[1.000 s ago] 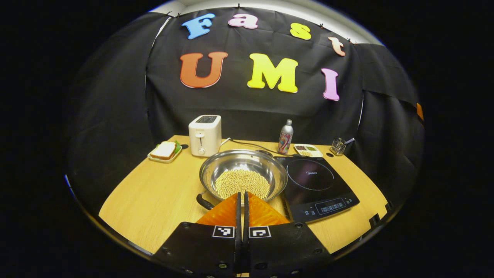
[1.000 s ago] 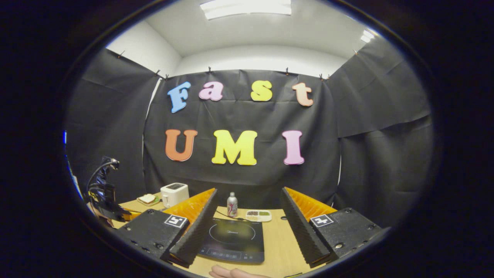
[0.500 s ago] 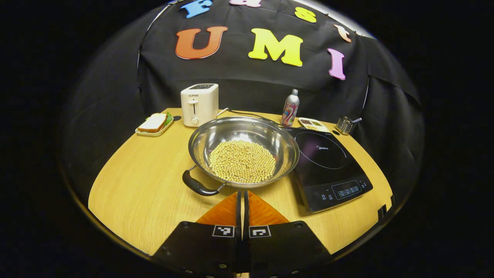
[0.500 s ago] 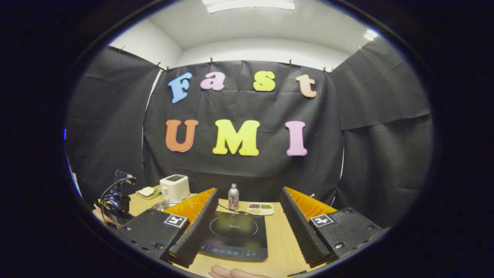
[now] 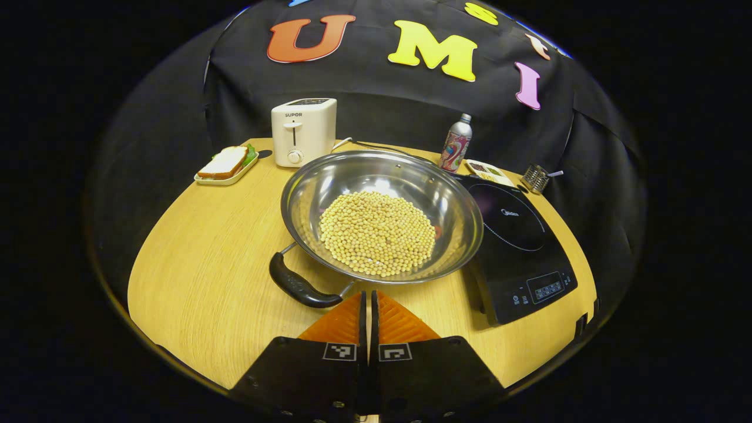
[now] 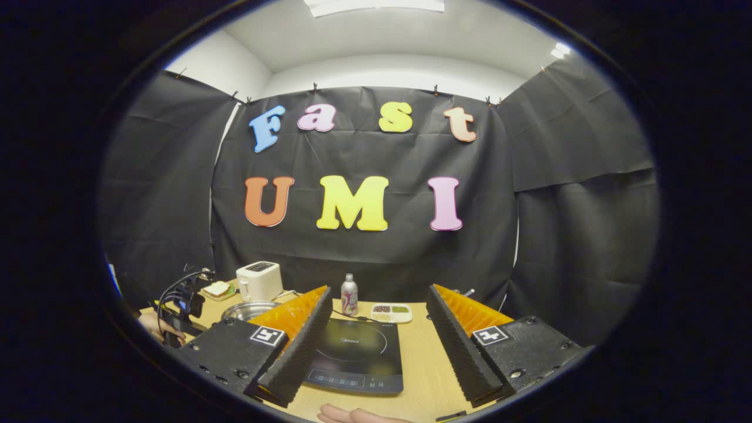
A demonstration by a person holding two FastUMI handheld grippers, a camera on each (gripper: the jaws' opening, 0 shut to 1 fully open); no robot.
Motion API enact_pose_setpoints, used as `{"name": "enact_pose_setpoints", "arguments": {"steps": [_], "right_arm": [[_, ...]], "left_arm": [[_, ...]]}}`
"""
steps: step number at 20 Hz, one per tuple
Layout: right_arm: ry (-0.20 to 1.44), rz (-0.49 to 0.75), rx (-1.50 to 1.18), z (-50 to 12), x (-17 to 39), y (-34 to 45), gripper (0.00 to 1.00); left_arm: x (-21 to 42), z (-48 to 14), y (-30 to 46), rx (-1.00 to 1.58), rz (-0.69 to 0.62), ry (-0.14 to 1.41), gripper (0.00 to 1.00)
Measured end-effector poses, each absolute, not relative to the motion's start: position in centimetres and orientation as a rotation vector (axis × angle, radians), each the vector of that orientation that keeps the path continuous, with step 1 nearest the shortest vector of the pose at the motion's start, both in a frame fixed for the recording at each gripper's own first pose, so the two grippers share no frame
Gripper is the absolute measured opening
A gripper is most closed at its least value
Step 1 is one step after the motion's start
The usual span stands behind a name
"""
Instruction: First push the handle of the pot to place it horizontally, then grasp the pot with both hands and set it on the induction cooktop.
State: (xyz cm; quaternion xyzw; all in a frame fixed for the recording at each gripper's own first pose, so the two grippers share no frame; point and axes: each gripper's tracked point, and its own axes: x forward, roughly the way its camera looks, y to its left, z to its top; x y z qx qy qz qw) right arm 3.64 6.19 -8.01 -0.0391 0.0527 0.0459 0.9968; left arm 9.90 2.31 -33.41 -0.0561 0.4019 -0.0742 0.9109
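Observation:
A steel pot holding pale beans stands mid-table. Its black handle points to the near left, on a slant. My left gripper is shut with nothing in it, its tips just right of the handle's near end and close before the pot's rim. The black induction cooktop lies right of the pot, touching or nearly touching it. In the right gripper view, my right gripper stands open above the cooktop, holding nothing. The pot and the left gripper show at far left.
A white toaster, a sandwich on a tray, a bottle, a small dish and a utensil holder line the table's back edge. A hand shows at the bottom of the right gripper view.
The left gripper has risen and tilted down toward the pot, which now looms larger, with the handle beside its tips. The right gripper has barely shifted and stays open.

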Motion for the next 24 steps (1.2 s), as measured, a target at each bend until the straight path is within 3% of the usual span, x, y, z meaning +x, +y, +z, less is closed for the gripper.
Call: {"name": "enact_pose_setpoints", "arguments": {"steps": [7, 8, 9, 20, 21, 22, 24], "right_arm": [[0.105, 0.084, -0.075, -8.1, 3.9, 5.8, 0.99], [0.104, 0.082, -0.073, -8.2, 3.9, 5.8, 0.99], [0.103, 0.083, -0.071, -8.2, 4.0, 5.8, 0.99], [0.089, 0.069, -0.059, -8.2, 4.9, 5.6, 0.99], [0.089, 0.07, -0.054, -8.3, 5.0, 5.6, 0.99], [0.087, 0.072, -0.049, -8.3, 5.0, 5.6, 0.99], [0.085, 0.072, -0.043, -8.3, 5.2, 5.6, 0.99]], "left_arm": [[10.8, -33.4, 4.2, -0.09, -0.109, 0.825, 0.0], [11.0, -33.5, 4.5, -0.093, -0.104, 0.827, 0.1], [11.1, -33.6, 4.8, -0.096, -0.097, 0.829, 0.0], [14.0, -34.4, 9.5, -0.099, -0.007, 0.848, 0.0], [14.3, -34.5, 9.9, -0.094, -0.003, 0.852, 0.1], [14.7, -34.7, 10.3, -0.088, 0.003, 0.857, 0.0], [15.3, -35.1, 11.0, -0.077, 0.014, 0.874, 0.0]]}}
